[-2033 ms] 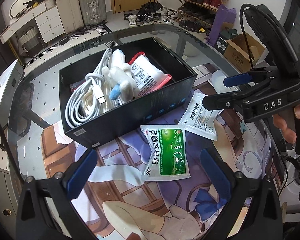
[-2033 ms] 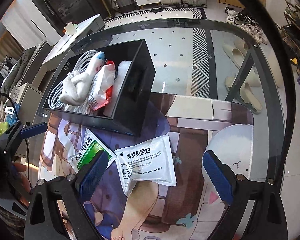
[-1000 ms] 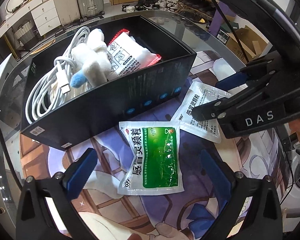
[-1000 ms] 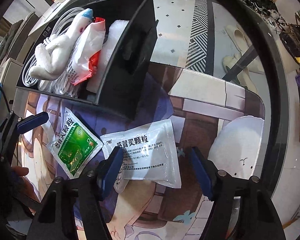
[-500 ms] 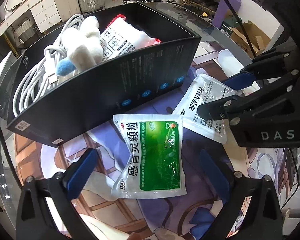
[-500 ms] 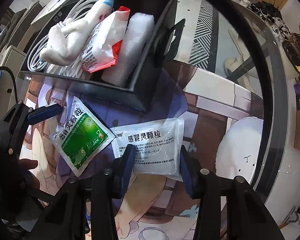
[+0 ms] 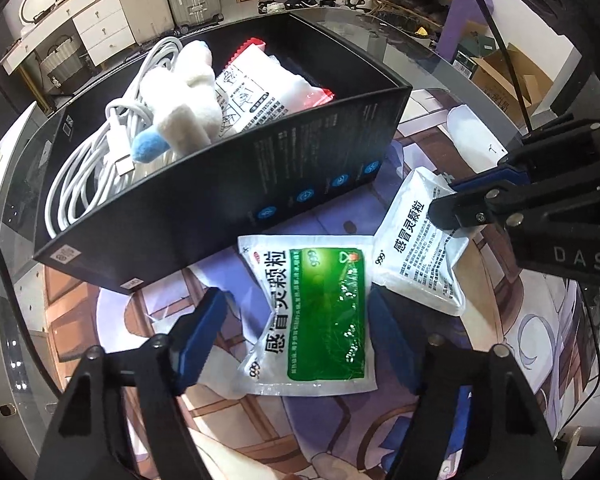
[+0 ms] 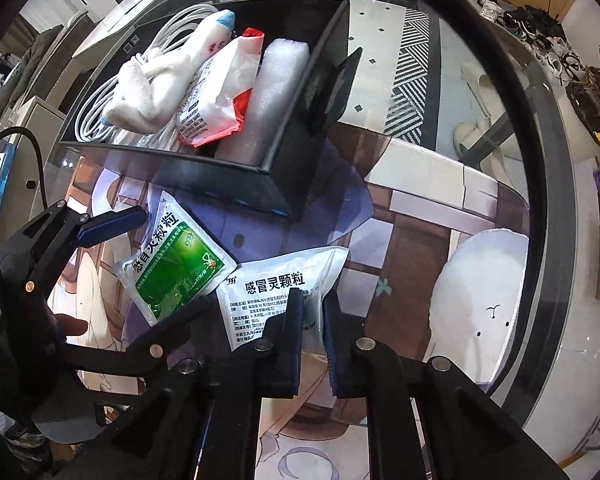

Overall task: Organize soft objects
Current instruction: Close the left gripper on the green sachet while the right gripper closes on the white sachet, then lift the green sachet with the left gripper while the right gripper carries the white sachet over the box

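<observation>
so my right gripper (image 8: 311,334) is pinched shut on the white granule sachet (image 8: 284,292) just off the black box (image 7: 228,184), while my half-closed left gripper (image 7: 292,340) straddles the green granule sachet (image 7: 320,316) lying lengthwise beside the box, not gripped yet

Our right gripper (image 8: 311,322) has just closed its fingers (image 8: 293,320) onto the white packet (image 8: 284,284), pinching its near edge, which seems lifted slightly off the desk. Our left gripper (image 7: 296,336) has been narrowing around the green packet (image 7: 320,320); from here its fingers (image 7: 202,330) look short of touching it.
</observation>
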Demonstrator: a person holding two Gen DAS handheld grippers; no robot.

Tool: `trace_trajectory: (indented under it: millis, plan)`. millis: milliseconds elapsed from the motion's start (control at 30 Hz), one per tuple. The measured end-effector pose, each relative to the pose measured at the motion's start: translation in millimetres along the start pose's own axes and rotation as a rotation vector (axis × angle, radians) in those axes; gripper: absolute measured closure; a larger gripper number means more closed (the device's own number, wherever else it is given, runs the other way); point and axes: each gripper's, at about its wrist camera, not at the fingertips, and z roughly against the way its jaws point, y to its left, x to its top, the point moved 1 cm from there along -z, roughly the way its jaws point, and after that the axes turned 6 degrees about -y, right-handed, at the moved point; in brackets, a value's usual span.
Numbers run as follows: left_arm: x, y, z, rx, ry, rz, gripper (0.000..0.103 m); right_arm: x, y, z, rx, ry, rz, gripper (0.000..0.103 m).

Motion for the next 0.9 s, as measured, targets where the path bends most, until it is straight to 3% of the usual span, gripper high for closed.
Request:
trace_trajectory:
  millis: [67,300,567,900]
  plan:
    - [1,1,3,0.003,0.004,0.001,0.056,-2,-1,4,0.020,-0.006,-0.009,0.094]
    - [0,9,8,-0.024,0.021,0.020,0.072,-7,-4,15,0.057,-0.031,-0.018,0.096]
    - [-6,14,19,-0.052,0.021,0.024,0.082,-5,-5,22,0.089,-0.048,-0.020,0.097]
    - [-5,21,40,-0.059,-0.013,0.036,0.082,3,-10,46,0.125,-0.098,-0.026,0.098]
